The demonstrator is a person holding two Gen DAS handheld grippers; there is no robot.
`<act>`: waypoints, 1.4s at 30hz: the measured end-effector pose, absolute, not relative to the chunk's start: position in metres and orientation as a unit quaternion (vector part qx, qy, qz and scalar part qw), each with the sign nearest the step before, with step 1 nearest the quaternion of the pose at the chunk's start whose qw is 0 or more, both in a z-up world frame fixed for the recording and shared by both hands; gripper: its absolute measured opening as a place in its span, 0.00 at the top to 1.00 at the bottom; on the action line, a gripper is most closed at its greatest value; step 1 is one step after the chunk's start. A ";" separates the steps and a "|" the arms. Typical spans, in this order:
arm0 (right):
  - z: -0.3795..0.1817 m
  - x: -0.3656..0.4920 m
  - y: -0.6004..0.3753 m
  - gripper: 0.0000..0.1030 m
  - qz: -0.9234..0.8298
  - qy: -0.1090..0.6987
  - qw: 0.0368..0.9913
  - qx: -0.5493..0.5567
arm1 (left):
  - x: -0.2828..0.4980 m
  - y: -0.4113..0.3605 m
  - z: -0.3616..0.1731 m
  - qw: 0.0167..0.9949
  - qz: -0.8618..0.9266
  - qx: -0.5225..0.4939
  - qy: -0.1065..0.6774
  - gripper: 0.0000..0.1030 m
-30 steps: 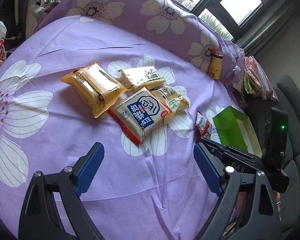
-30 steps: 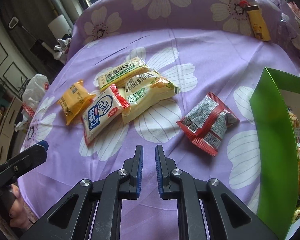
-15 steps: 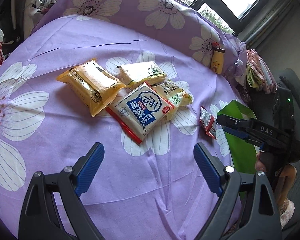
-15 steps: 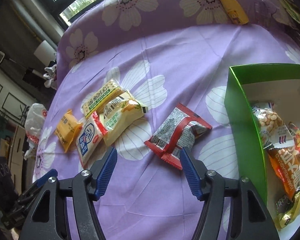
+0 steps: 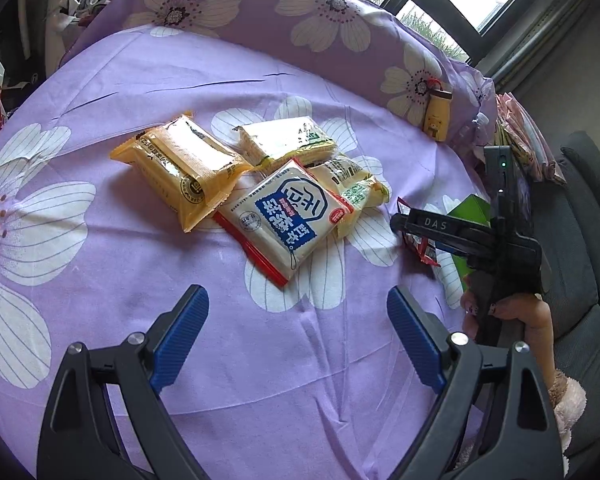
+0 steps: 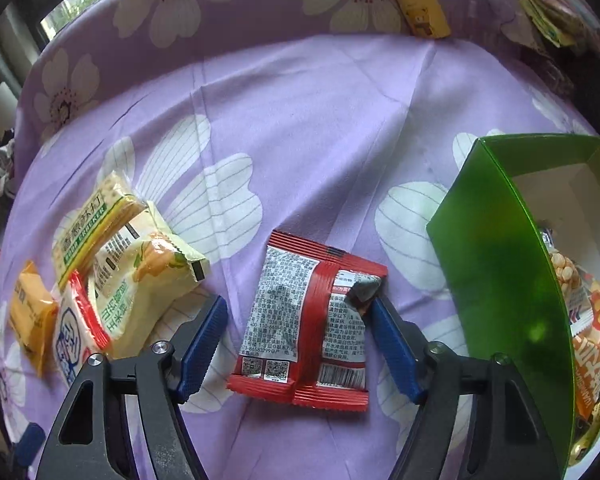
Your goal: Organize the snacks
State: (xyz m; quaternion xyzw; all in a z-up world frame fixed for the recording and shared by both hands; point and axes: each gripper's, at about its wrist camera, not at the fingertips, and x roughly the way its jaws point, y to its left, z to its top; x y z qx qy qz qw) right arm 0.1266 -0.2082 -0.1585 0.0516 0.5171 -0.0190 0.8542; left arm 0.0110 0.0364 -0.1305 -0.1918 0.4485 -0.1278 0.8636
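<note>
Snack packet (image 6: 304, 316), red with barcodes, lies between the closing right hand-held gripper (image 6: 296, 316); "DAS" marks its finger (image 5: 436, 226).

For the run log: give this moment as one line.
left gripper: open, empty | right gripper: jaws just closing around red packet, right pad touching, left pad apart | green box: holds snacks | next: probably grip packet

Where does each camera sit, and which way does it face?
Left wrist: on the open left gripper, angled down at the snack pile; right gripper and a hand show.
Right wrist: on the right gripper, jaws just closing, straddling the red snack packet beside the green box.
Shared: red packet, white-and-blue packet, purple floral sheet.
</note>
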 end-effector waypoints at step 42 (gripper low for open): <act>-0.147 0.024 -0.247 0.39 0.201 0.529 0.794 0.224 | 0.001 -0.045 -0.151 0.818 -0.212 -0.183 0.503 0.26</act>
